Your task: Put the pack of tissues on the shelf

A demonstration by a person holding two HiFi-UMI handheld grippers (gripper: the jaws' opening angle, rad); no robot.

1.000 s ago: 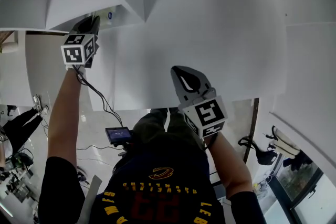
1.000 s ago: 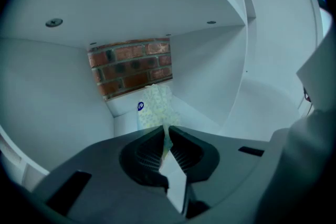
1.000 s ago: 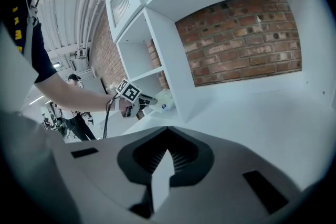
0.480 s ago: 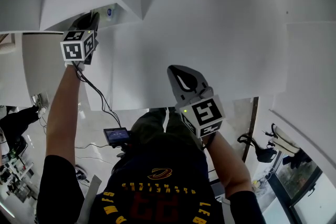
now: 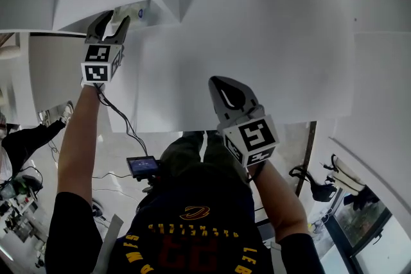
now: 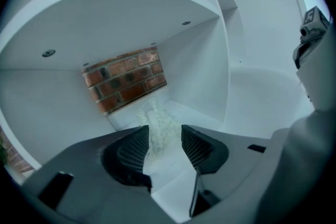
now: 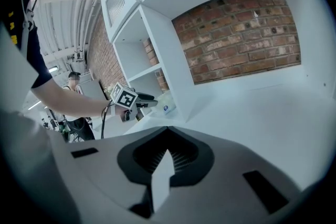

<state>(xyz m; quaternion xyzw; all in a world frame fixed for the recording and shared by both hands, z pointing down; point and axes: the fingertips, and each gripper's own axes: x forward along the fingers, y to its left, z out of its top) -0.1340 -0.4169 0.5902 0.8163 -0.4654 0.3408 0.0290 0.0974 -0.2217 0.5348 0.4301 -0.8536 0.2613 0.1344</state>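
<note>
- The dark grey left gripper [image 6: 164, 136] has just spread its jaws, letting go of the pack it pinched a second ago.
- The pale, speckled soft pack of tissues [image 6: 156, 124] lies between the parted fingers [image 6: 197, 147]. Neither pad presses it, and it rests on the white shelf [image 6: 205, 115].
- The matching right gripper [image 7: 167, 159], jaws together on nothing, hangs at the wider bay alongside.
- A red brick wall [image 6: 126, 78] backs the pack's bay.

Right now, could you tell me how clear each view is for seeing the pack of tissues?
Left gripper view: heavy fisheye curves the shelf, the corners go dark, and the pack of tissues looks soft and pale against white. Right gripper view: the brick wall is sharp, lines bow, and the pack is small and far. Head view: even light, a nearly featureless shelf, only a sliver of the pack.
</note>
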